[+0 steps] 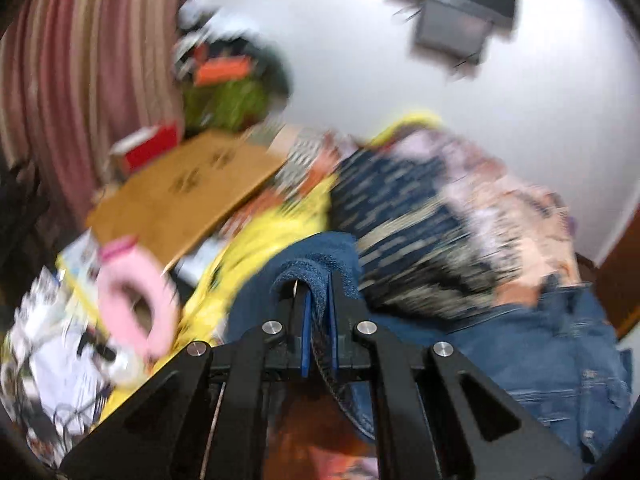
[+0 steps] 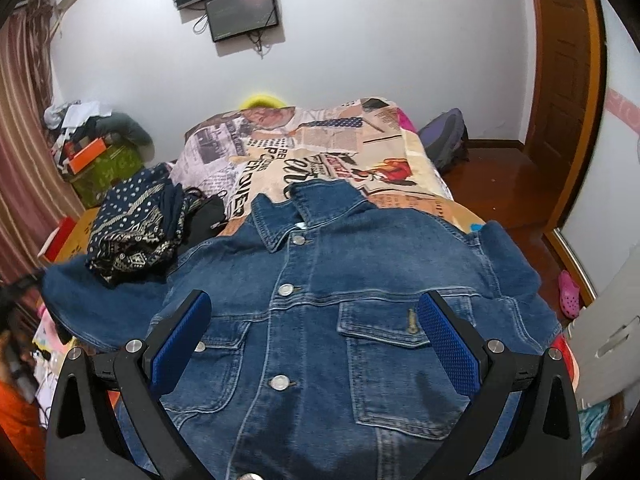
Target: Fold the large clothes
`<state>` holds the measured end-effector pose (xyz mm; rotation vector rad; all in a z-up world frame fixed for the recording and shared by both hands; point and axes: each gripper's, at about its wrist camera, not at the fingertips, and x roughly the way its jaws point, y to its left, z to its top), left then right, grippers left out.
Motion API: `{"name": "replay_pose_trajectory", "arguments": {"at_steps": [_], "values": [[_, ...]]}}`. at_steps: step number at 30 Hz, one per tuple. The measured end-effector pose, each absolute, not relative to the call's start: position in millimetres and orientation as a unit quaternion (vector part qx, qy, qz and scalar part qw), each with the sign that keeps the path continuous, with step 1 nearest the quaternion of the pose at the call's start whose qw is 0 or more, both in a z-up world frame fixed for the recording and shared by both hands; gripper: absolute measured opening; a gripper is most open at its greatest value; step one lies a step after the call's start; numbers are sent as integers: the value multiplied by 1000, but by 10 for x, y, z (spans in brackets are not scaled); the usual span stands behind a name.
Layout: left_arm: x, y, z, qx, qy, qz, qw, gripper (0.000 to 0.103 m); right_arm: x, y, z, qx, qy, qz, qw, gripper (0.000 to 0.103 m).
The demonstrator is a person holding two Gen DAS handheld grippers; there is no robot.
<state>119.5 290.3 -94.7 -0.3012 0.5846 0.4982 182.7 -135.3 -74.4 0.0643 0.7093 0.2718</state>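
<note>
Jacket (image 2: pixel 320 320): blue denim, spread front-up on the bed (image 2: pixel 400 160), buttoned, collar toward the far wall.
Left gripper (image 1: pixel 318 300): jaws together, clamped on a fold of the jacket's blue denim (image 1: pixel 316 268); view blurred.
Right gripper (image 2: pixel 316 320): jaws wide apart, poised over the jacket chest, one blue pad (image 2: pixel 448 344) above the right pocket; contact cannot be confirmed.
Dark patterned cloth (image 2: pixel 136 224): bunched on the bed, overlapping the jacket's left sleeve.
Bed cover: newspaper print.
</note>
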Motion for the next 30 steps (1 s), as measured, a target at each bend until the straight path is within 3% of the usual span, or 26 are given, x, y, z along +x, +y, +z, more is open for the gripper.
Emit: {"name": "replay_pose_trajectory", "arguments": {"at_steps": [6,11,20,28,30], "values": [[1440,2018,-314,-92,218,137,962,6,1804,-1531,-711,42,328,134,934,102],[1851,1265,-222,-54,227,47,971,6,1789,-1667,-713,39,319,135,937,103],[2501,178,-965,-37,367,-73,927,6,1786,-1959,-799,34,323,116,939,103],[2363,-464,-1625,26,461,-140,876,6,1787,-2022,-901,17,335,105,936,103],[2336,-513,-1726,36,473,-148,868,11,1789,-2004,-910,12,337,107,935,103]]}}
